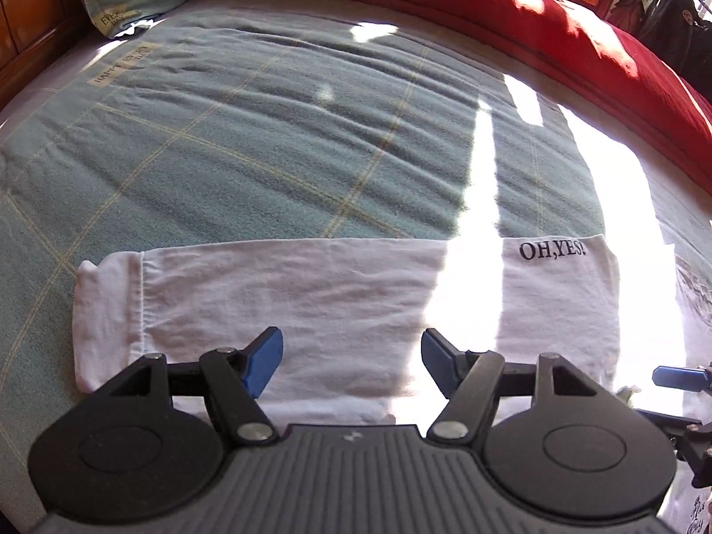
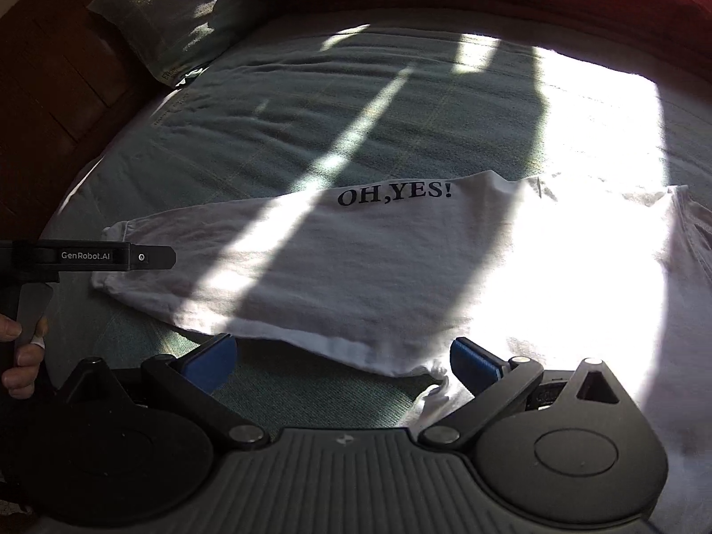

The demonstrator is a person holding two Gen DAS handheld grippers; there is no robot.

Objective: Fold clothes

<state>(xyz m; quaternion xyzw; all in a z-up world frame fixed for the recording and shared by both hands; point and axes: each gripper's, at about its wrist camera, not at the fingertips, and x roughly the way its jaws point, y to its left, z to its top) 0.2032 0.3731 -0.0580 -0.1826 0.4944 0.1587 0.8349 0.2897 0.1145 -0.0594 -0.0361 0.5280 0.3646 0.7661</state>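
White shirt (image 2: 356,267), right part glare-washed.

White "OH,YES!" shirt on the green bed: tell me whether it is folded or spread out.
Partly folded. The white cotton "OH,YES!" shirt lies as a long band, one sleeve flat at its end, a doubled edge along the near side.
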